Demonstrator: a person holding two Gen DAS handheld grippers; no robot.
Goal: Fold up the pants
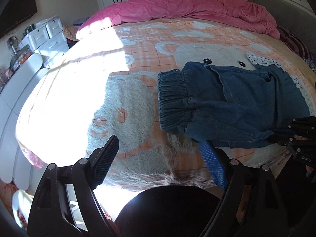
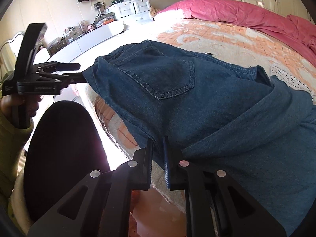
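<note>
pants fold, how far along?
Done: the pants lie doubled over on the bed, waistband and back pocket on top. In hand: the right gripper is shut on the near fabric edge; the left gripper is open, holding nothing, just off the pants. Left: release, and probably one more fold; the far end is bunched.

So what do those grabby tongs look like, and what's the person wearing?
Both tongs are black plastic with silver round rivets. The left tongs have one black ridged pad and one blue ridged pad. The right tongs have ridged pads too. The left hand's sleeve is yellowish green.
</note>
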